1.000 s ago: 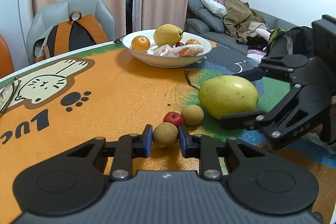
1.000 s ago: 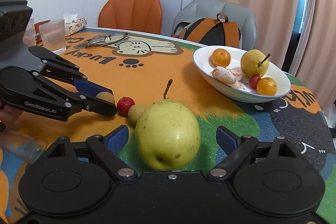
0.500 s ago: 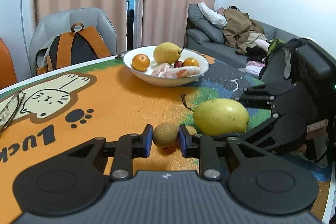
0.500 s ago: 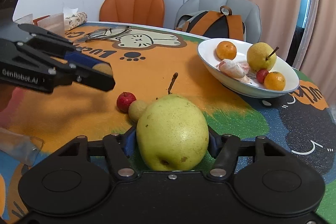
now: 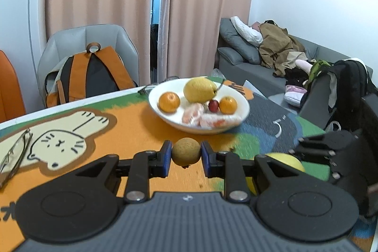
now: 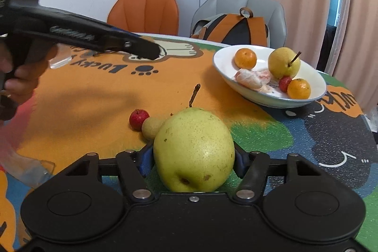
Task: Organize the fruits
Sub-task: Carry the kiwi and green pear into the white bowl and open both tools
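Round table [image 6: 78,96] under a printed orange, green and blue mat bearing a cartoon cat and paw prints. Grey chair [image 5: 70,39] at the far edge, loaded with an orange-and-black backpack [image 5: 94,77]; orange chair [image 6: 146,11] just beside it. Grey sofa [image 5: 255,67] far right, piled with clothes. White bowl [image 6: 316,96] on the far right part of the table, containing a yellow pear [image 6: 283,63] with stem, two oranges [image 6: 245,58] set well apart, a small red fruit [image 6: 284,83] between pear and nearer orange, and peeled citrus segments [image 6: 250,78]. Right gripper [image 6: 193,157] low at the near edge, fingers closed around a large green pear [image 6: 193,150], blue pads pressed to both its flanks; lift off the mat not discernible. Left gripper [image 5: 186,155] raised above the table, fingers narrow, clamped on a small round brown fruit [image 5: 186,151] held clear of the mat, near the bowl's near rim. Loose on the mat just beyond the green pear: a second brown fruit [image 6: 151,128], touching or nearly touching a small red fruit [image 6: 139,119] to its left, plus a bare twig [image 6: 195,93] farther off. Eyeglasses [image 5: 14,157] folded flat at the left edge. Clear plastic item [image 6: 30,171] at the near left, blurred.
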Motion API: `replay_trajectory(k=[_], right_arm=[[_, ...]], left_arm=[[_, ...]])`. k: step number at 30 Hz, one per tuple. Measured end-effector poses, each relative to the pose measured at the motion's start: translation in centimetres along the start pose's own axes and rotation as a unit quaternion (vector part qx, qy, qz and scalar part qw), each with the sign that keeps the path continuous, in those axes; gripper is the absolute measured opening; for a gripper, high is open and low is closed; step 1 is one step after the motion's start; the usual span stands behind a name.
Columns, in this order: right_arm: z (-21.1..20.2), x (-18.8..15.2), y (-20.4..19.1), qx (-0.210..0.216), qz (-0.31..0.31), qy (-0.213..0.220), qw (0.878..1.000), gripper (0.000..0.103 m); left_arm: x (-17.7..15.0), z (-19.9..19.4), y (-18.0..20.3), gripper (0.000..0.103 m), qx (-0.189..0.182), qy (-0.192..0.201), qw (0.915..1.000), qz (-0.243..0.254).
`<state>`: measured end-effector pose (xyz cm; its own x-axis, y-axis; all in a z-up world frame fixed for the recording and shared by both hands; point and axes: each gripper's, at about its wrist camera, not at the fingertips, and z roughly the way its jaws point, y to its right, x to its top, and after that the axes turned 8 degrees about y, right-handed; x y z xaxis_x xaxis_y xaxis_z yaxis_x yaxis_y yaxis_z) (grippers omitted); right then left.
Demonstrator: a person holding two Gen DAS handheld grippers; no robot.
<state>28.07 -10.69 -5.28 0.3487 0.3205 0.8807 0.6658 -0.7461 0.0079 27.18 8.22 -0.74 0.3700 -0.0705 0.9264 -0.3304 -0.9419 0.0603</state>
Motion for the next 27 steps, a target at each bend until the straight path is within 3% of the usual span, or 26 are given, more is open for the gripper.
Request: replay_trajectory(k=[15, 27], right_arm=[[-1.9, 0.6, 2.0, -0.027, 0.027, 0.016, 0.999, 0.06], [-2.6, 2.0, 4.0, -0.047, 0.041, 0.031, 0.998, 0.06]], left_arm=[[2.2, 5.7, 0.1, 0.025, 0.002, 0.005, 0.9999, -0.011], [2.3, 10.5, -0.8, 0.025, 0.012, -0.013, 0.9993, -0.032]])
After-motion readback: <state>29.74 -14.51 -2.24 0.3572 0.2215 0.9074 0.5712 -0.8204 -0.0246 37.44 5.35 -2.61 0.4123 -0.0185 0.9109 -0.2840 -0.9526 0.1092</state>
